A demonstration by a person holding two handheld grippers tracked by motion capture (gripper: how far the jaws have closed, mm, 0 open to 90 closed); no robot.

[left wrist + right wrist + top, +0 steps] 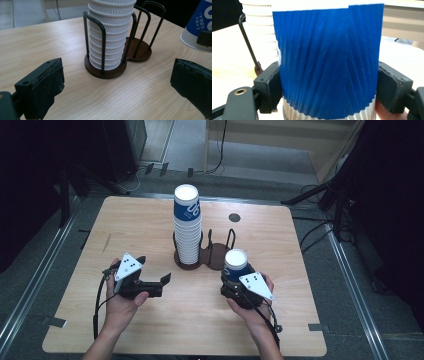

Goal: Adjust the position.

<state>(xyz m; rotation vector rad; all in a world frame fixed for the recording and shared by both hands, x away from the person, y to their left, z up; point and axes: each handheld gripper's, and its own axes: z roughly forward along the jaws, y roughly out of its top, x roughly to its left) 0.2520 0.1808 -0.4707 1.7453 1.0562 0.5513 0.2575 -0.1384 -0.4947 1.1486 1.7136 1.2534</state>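
Right gripper (236,281) clamps blue cup (327,62); holder (110,67) keeps a stack (110,32) (left gripper (112,82) gapes empty).

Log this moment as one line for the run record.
right tool: shut on single blue ribbed paper cup | left tool: open, holding nothing | tall stack of paper cups: in black wire two-slot holder, left slot

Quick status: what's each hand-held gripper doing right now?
Left hand-held gripper: open, holding nothing.
Right hand-held gripper: closed on a blue paper cup.
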